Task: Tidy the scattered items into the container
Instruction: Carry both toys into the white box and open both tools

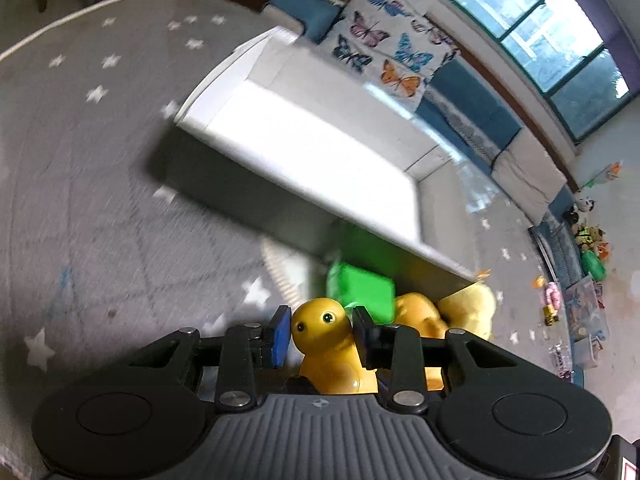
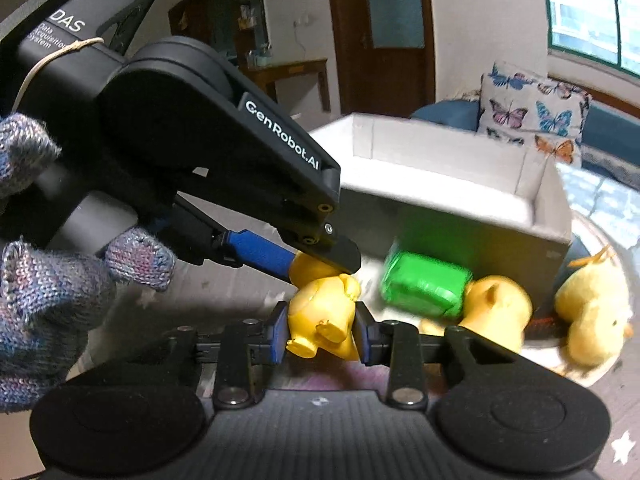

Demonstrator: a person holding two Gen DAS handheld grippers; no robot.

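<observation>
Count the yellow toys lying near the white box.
3: a plastic duck between both grippers' jaws, a plastic toy beside the green block, a plush chick farthest right. Others may be hidden.

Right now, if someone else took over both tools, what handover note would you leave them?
Left tool: shut on the head of the yellow duck figure.
Right tool: its fingers sit either side of the same duck's body; firm grip or not, cannot tell.
The white container sits on the star rug and looks empty in the part visible.
Still beside it, outside: green block, second yellow figure, yellow plush chick.
Done: nothing visibly inside yet. Left: drop the duck in, then the other three.
</observation>
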